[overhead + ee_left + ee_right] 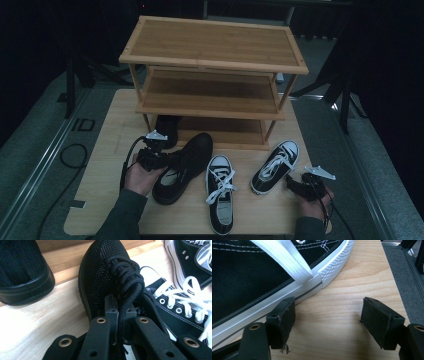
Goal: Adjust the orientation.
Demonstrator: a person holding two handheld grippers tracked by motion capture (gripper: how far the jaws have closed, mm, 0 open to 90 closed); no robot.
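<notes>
No brand or writing is legible on the shoes. Four shoes: two black-and-white canvas sneakers (220,192) (275,166) on the bench (100,165), one black mesh shoe (182,167) beside them, another black shoe (166,129) on the bamboo rack's (215,75) bottom shelf. The left hand-held gripper (121,312) pinches the mesh shoe's laces (128,280); the right hand-held gripper (327,320) gapes open just beside a sneaker's sole.

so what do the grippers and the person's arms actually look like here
Both the left gripper and the right gripper are black, each topped by a grey three-cornered plate and trailing a black cable. Their jaws are flat black bars with brass-ringed rivet holes. The person wears dark grey-green sleeves.
</notes>
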